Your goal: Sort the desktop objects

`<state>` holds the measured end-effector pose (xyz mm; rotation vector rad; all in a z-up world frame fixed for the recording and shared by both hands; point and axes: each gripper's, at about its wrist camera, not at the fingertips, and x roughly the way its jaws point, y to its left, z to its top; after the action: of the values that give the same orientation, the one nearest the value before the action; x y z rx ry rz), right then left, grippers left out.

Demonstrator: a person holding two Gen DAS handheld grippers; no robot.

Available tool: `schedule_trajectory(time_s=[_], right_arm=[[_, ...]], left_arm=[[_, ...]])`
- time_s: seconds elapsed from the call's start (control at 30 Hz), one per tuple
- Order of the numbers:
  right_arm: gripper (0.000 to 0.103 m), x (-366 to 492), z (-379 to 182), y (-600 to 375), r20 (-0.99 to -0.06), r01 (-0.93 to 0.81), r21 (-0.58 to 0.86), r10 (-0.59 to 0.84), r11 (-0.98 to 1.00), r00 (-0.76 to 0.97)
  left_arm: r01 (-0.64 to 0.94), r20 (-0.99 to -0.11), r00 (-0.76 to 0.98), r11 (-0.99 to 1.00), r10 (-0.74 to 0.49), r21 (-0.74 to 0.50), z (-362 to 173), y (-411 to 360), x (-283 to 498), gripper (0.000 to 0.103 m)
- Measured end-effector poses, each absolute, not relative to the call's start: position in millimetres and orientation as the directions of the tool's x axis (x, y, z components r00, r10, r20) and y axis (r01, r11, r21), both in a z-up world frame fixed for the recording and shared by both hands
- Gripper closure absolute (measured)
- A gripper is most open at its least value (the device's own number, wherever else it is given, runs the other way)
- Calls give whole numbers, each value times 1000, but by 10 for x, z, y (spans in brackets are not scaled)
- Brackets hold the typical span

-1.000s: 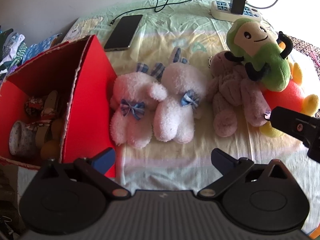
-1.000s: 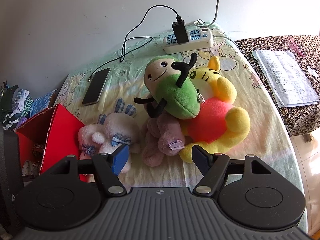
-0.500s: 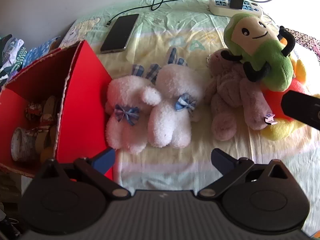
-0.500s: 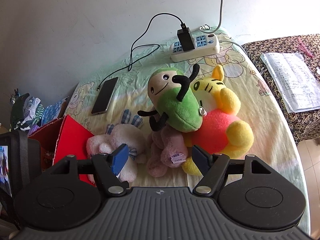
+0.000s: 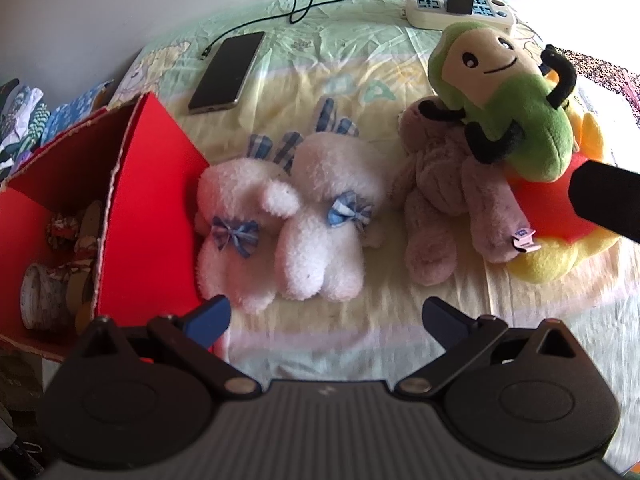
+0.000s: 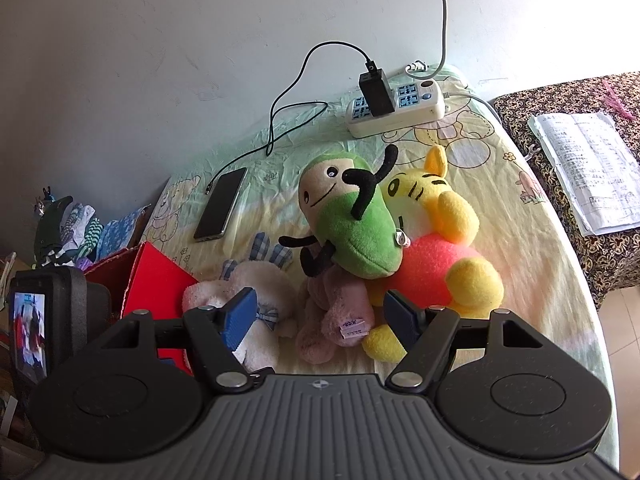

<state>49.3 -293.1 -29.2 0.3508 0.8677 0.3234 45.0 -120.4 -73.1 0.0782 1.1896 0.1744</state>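
Observation:
Two white plush rabbits [image 5: 288, 224] [image 6: 244, 300] with blue checked bows lie side by side on the cloth-covered table. Right of them a mauve plush [image 5: 452, 208] [image 6: 340, 312] lies under a green plush [image 5: 504, 92] [image 6: 352, 224], which leans on a yellow and red plush [image 5: 560, 240] [image 6: 444, 248]. A red cardboard box [image 5: 140, 208] [image 6: 156, 276] stands open at the left, holding rolls of tape [image 5: 44, 296]. My left gripper [image 5: 324, 316] is open, low in front of the rabbits. My right gripper [image 6: 320, 316] is open above the mauve plush, holding nothing.
A black phone [image 5: 228, 72] [image 6: 220, 204] on a charging cable lies at the back left. A white power strip [image 5: 460, 8] [image 6: 396, 108] sits by the wall. A side table with papers [image 6: 584, 164] stands right. Folded clothes [image 6: 72, 228] lie beyond the box.
Both grippers have drawn back and risen a little, so the toys sit lower and smaller in each view. The toys have not moved. Both stay open.

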Motion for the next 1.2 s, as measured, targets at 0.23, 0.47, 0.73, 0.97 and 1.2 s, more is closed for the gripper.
schedule_trajectory(time_s=[0.23,0.47,0.73,0.97,1.2], right_arm=[[30,517,-189,-3068,-630,-151,448,431,881,647],[30,647,-123,-3456,-584,-60,464,356,884,729],[30,981,-244,-3627,-571,-4,549,378,836,729],[30,1377,-409,-3457,-554,-68,627,506,776,661],[30,1581,-570,-3273,-579,-111,632,562,767,590]], left_arm=[[-56,-914,377,988,153,142,-683,-1323,531,1],[35,-899,436,998,36,57,-521,-1491,636,1],[60,-883,459,995,-100,-81,-440,-1566,953,1],[82,-874,447,982,-188,-170,-560,-1606,1270,1],[101,-878,412,970,-244,-222,-709,-1664,1455,1]])
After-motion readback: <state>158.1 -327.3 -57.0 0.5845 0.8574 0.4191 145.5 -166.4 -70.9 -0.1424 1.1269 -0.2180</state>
